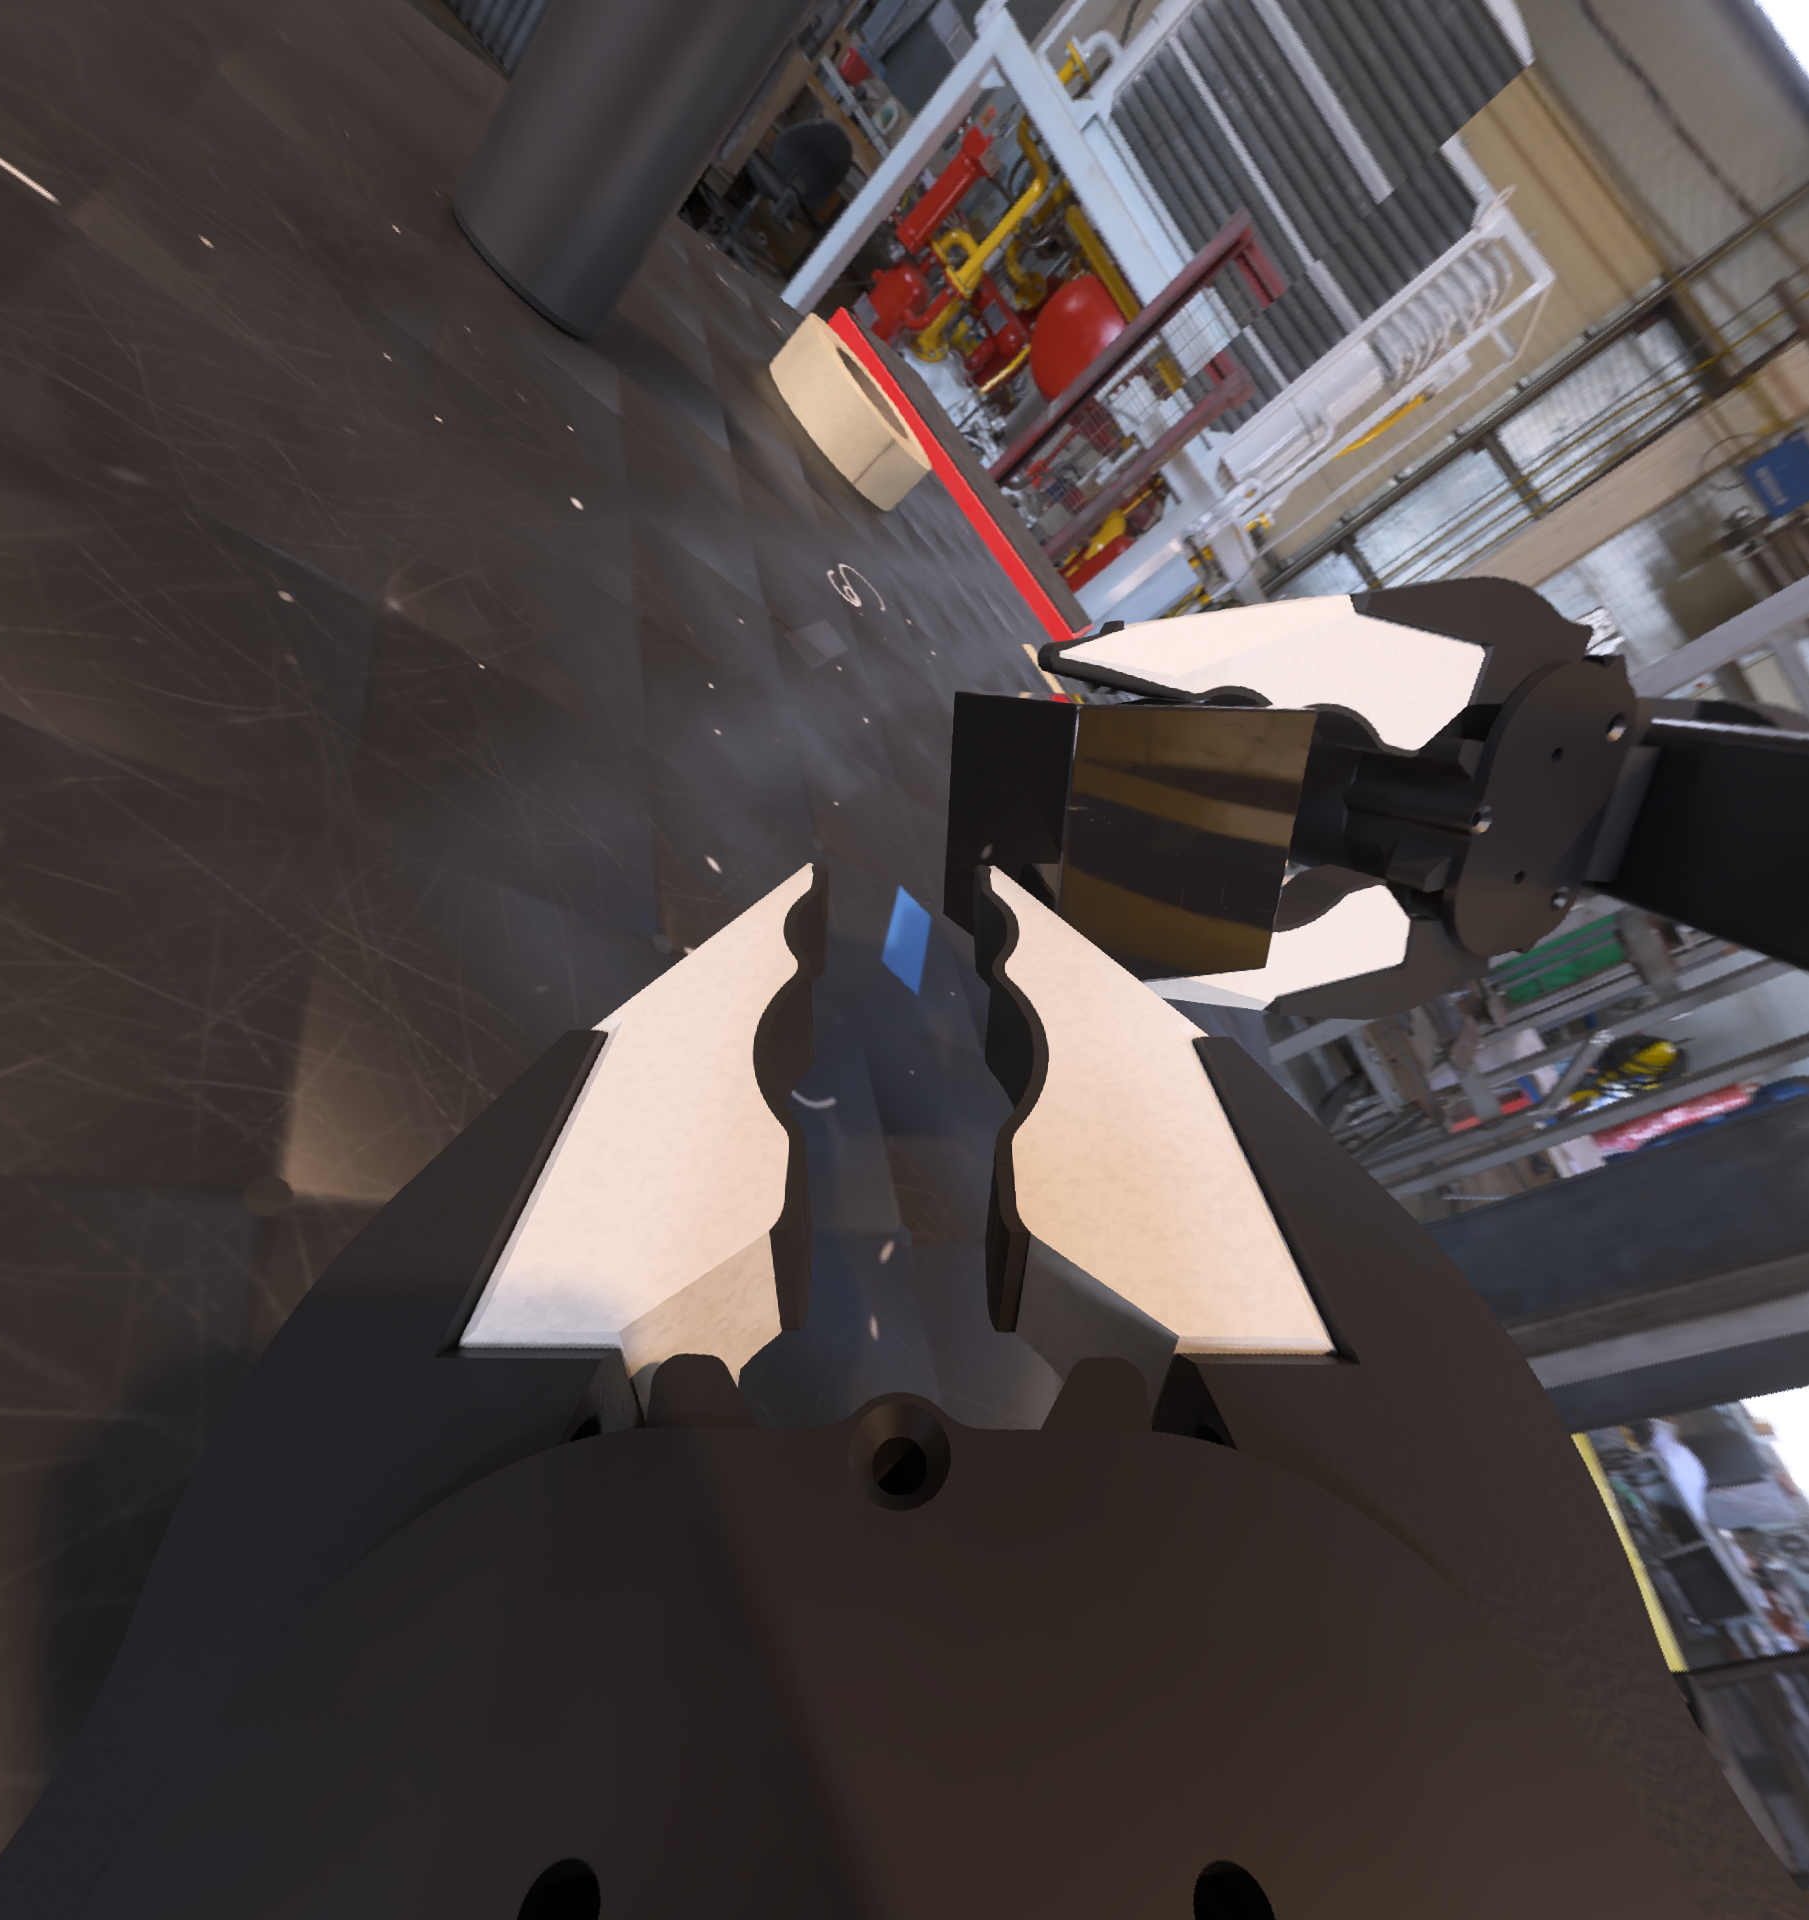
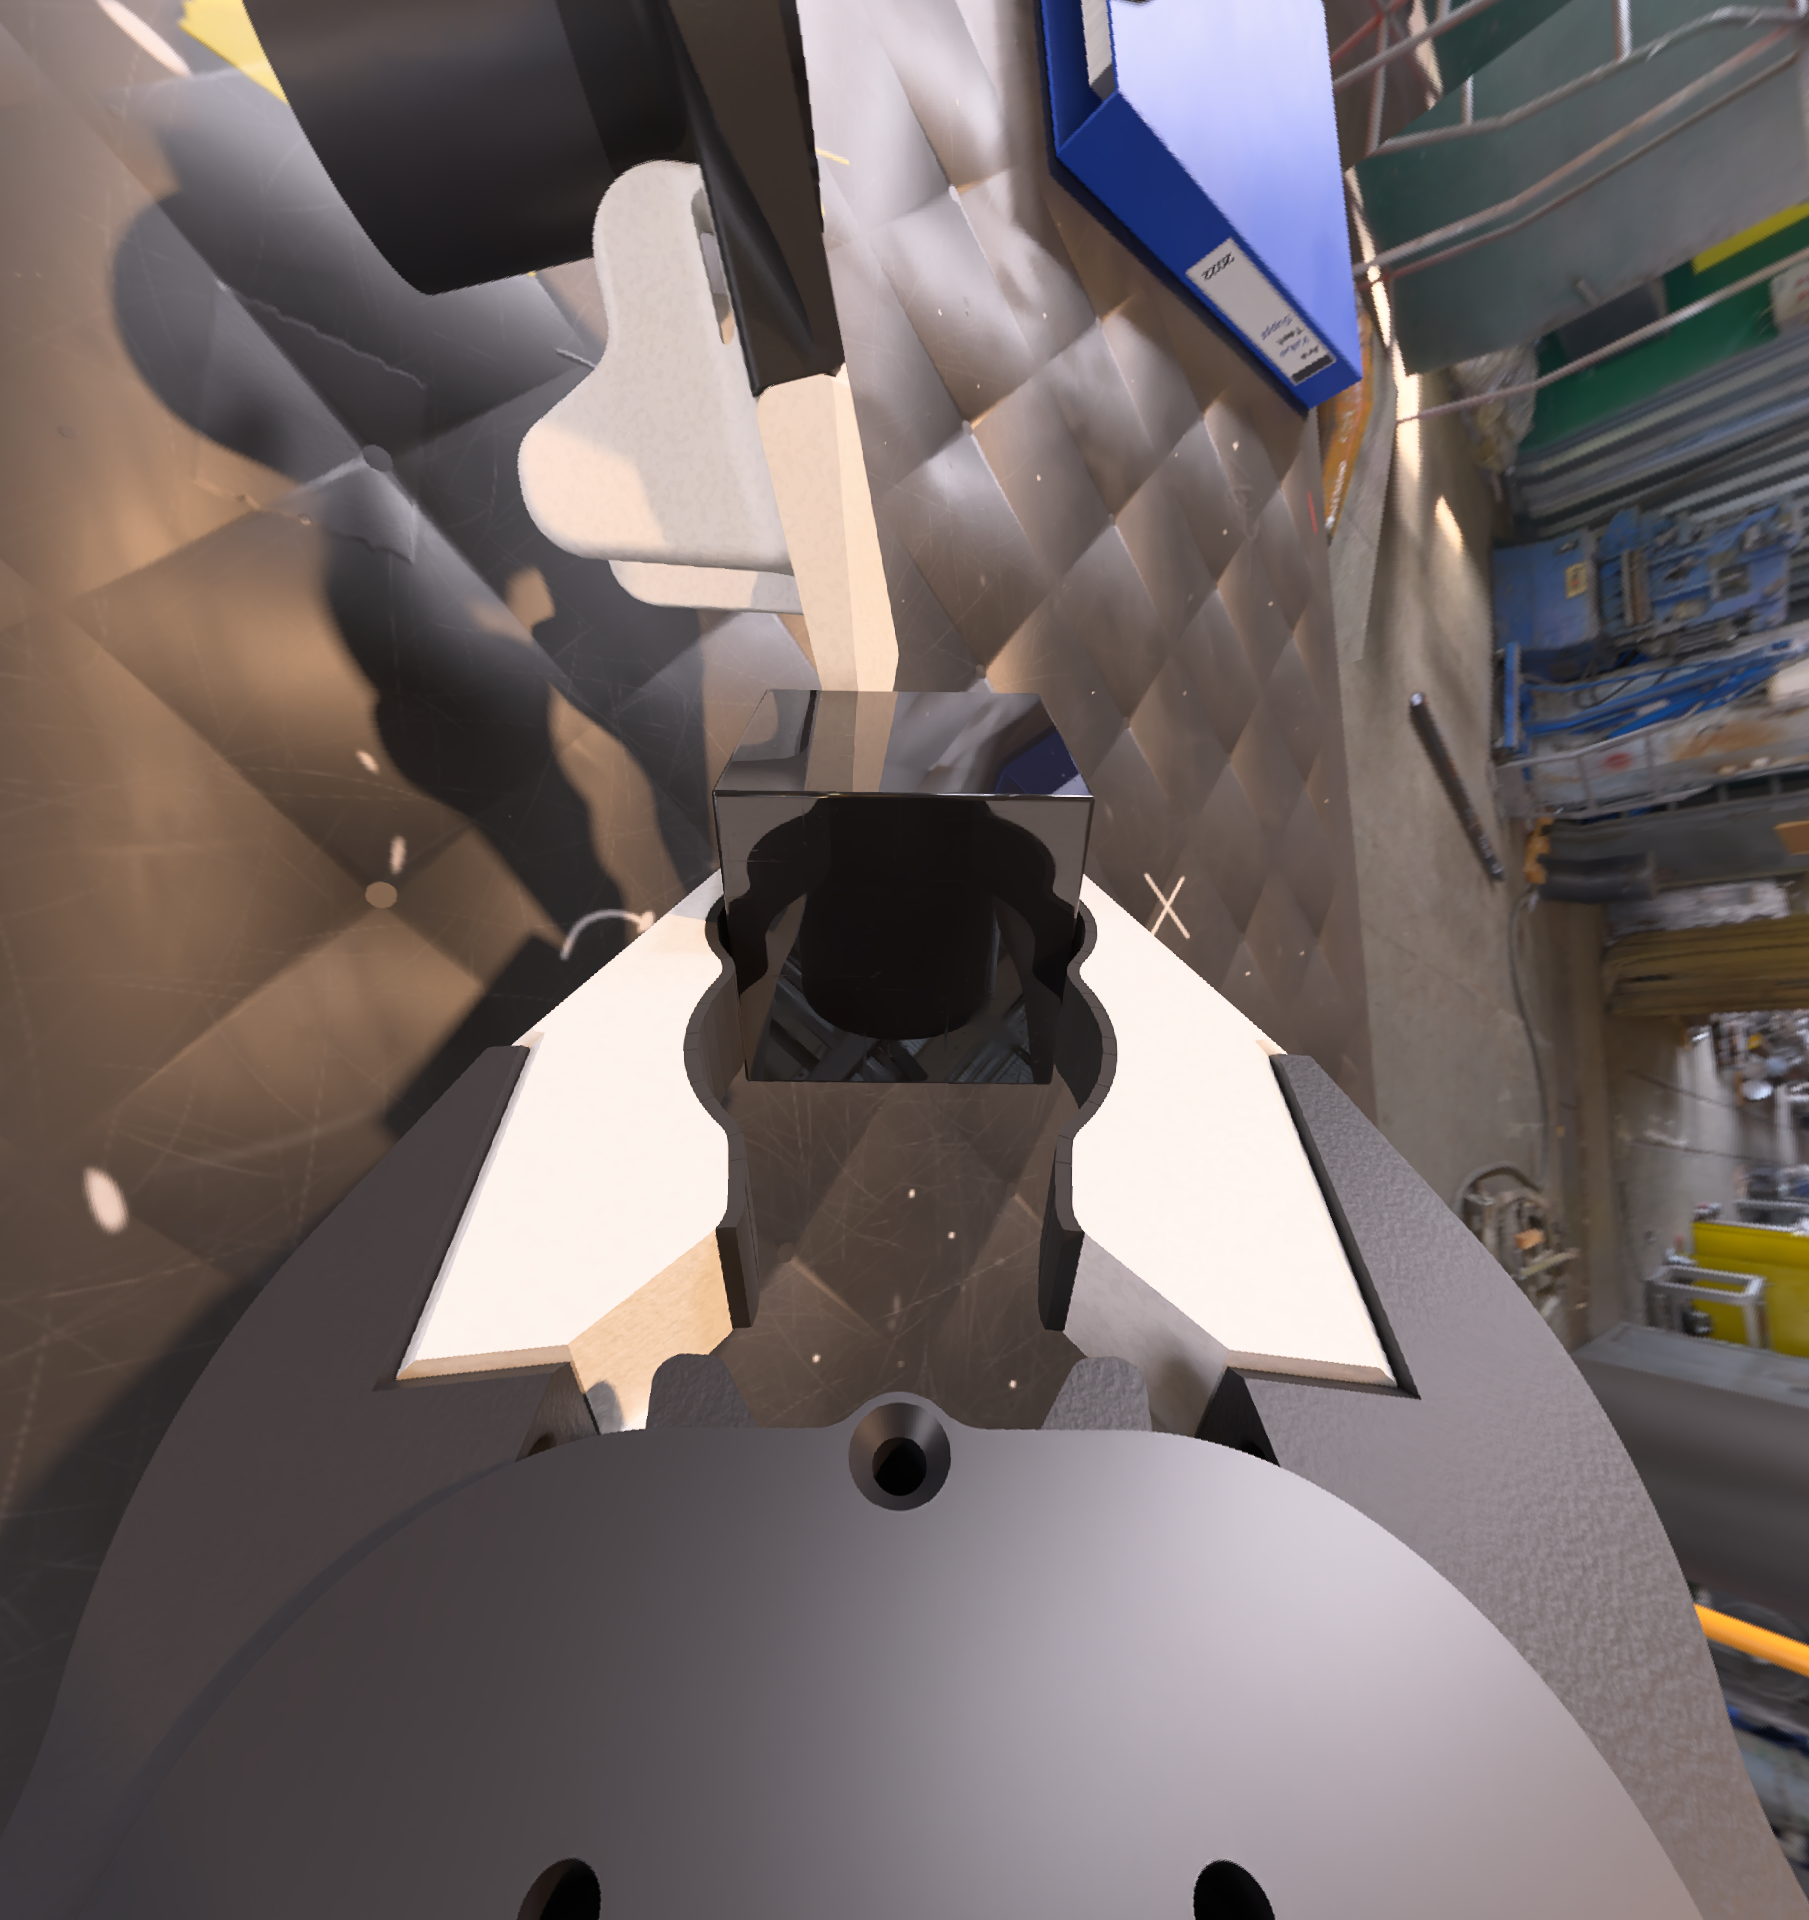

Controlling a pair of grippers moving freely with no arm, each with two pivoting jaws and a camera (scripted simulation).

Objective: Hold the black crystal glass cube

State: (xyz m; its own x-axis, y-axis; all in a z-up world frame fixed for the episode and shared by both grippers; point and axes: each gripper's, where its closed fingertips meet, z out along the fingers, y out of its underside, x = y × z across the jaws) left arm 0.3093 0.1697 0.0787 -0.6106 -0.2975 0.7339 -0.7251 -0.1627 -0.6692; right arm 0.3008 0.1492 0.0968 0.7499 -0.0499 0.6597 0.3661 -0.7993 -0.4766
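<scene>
The black crystal glass cube (image 2: pixel 900 935) is clamped between the two white-padded fingers of the right gripper (image 2: pixel 900 914), near their tips, and is held clear of the scratched metal table (image 1: pixel 256 727). In the right wrist view the near face of the cube mirrors the gripper body, and both pads are seen pressed against its side faces.

In the left wrist view the same cube (image 1: pixel 1170 831) is shown from the side, with the right gripper (image 1: pixel 1139 821) closed around it from above and below in the frame. The left gripper (image 1: pixel 898 883) is positioned just beside the cube; its fingers are parted by a narrow gap and nothing is held between them. The tip of its right-hand finger (image 1: pixel 993 904) overlaps the lower left corner of the cube — whether contact is made cannot be told from this angle.

Further objects are present on the table:
- a cream roll of tape (image 1: pixel 848 416), lying near the red table edge;
- a dark grey cylinder (image 1: pixel 599 156), standing beyond the tape;
- a blue binder (image 2: pixel 1222 187), well apart from the cube — its white spine label is visible.
</scene>
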